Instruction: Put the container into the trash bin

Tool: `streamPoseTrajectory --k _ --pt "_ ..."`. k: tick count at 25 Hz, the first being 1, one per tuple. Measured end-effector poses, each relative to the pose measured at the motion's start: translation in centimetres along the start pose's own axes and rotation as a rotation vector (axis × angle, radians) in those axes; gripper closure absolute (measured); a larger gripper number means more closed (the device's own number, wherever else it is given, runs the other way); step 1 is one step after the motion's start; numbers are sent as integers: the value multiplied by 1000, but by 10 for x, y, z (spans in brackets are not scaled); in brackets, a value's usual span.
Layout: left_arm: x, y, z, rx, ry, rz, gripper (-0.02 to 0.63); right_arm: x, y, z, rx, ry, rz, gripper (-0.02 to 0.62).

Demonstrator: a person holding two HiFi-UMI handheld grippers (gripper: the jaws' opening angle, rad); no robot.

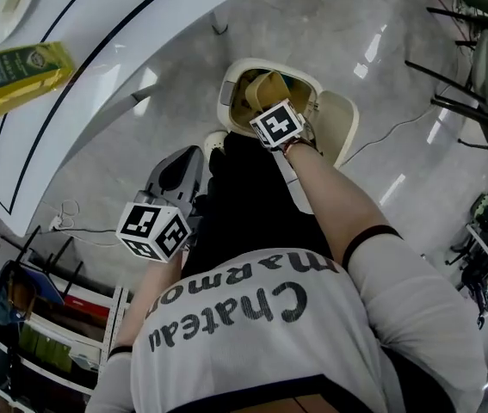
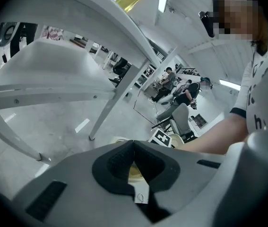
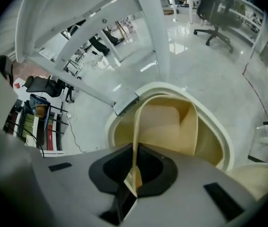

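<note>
Here, pinched by its thin wall: a tan container (image 3: 169, 119), hanging over the mouth of the open trash bin (image 3: 221, 136) on the floor, at the far side of the scene beyond the person's legs. Right gripper (image 3: 133, 176) clamped tight on one edge of that wall, aimed steeply down into the bin's hollow. Left gripper (image 2: 134, 171) at the near left, jaws together and gripping nothing.

Judged from the bowed loop of wall rising off the pads: light, thin and bendy, probably moulded paper or soft plastic, apt to crease rather than break. Best taken just as here, by a pinch on the rim edge, being seemingly too wide for the jaws to span. Likely to drop straight in once let go.

Bin lid (image 1: 344, 123) flipped open to the right. Yellow bottle (image 1: 15, 80) lying on the white table (image 1: 140, 24), far left.
</note>
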State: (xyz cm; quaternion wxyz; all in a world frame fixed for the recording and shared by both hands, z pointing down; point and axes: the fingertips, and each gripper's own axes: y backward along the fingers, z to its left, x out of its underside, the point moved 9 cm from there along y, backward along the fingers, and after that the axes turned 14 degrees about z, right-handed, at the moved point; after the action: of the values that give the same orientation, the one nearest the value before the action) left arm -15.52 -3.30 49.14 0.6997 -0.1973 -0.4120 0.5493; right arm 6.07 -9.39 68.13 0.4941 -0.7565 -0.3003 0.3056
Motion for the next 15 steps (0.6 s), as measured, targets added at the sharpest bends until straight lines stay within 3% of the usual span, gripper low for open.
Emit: streamPoseTrajectory --k 4,8,15 --pt "-4 -20 13 -31 23 -34 583 -9 -32 -13 -38 65 82 565" --pt "1 -33 24 -45 42 -37 583 -12 -64 -22 -23 137 153 565" --pt "11 -52 39 -57 29 -12 583 -23 -103 -41 15 127 137 565"
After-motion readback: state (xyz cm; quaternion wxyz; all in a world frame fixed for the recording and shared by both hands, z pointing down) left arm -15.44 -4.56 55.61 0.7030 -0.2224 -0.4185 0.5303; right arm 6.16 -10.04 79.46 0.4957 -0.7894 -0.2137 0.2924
